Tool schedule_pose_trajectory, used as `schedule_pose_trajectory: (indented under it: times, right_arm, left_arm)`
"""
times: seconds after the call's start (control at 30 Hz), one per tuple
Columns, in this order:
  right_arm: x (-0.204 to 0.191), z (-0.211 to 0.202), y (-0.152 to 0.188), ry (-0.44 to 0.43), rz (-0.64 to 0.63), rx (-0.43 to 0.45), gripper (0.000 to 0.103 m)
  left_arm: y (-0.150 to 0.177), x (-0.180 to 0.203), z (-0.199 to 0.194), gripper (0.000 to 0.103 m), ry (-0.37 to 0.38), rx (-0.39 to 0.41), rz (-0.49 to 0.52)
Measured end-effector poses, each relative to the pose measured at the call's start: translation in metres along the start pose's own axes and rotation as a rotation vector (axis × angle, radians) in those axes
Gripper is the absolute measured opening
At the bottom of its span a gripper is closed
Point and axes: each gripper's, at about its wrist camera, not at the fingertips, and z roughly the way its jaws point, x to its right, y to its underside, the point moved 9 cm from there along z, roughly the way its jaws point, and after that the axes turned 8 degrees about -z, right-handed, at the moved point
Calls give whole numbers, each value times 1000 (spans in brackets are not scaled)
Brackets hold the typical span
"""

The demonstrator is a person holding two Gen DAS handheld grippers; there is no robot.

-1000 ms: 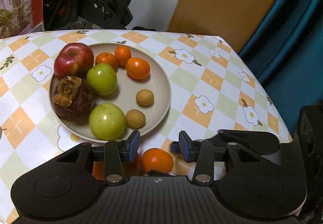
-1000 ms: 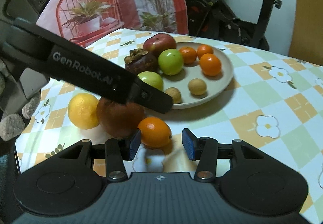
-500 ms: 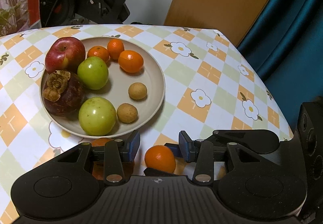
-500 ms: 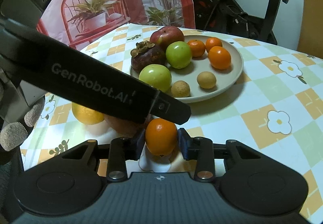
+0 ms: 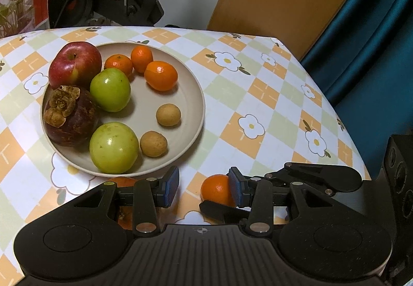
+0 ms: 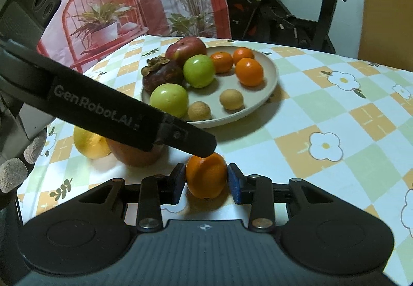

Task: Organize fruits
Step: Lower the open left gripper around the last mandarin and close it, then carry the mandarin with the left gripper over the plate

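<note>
A small orange (image 6: 206, 175) sits low over the tablecloth, and my right gripper (image 6: 206, 180) is shut on it, with both blue pads pressed to its sides. In the left wrist view the same orange (image 5: 215, 189) shows just behind my left gripper (image 5: 204, 189), which is open with nothing between its pads. A finger (image 6: 129, 115) of my left gripper crosses above the orange. The beige plate (image 5: 198, 95) holds a red apple (image 5: 74, 64), a mangosteen (image 5: 69, 118), two green fruits, three small oranges and two brown longans.
A yellow lemon (image 6: 90, 144) and an orange-red fruit (image 6: 134, 154) lie on the cloth left of the held orange, partly under the left finger. A gloved hand (image 6: 15, 172) shows at the left edge. The table edge and a blue curtain (image 5: 374, 53) are to the right.
My right gripper has come in around the small orange and closed on it. In the left wrist view the orange has shifted right, toward the right pad.
</note>
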Motion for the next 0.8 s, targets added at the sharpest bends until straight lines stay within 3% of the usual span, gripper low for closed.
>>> schedule_pose_trajectory:
  times: [0.8]
  right_arm:
    - [4,-5,7,25,38,9,40]
  left_arm:
    - [-2,3,9,45,30,-15,-40]
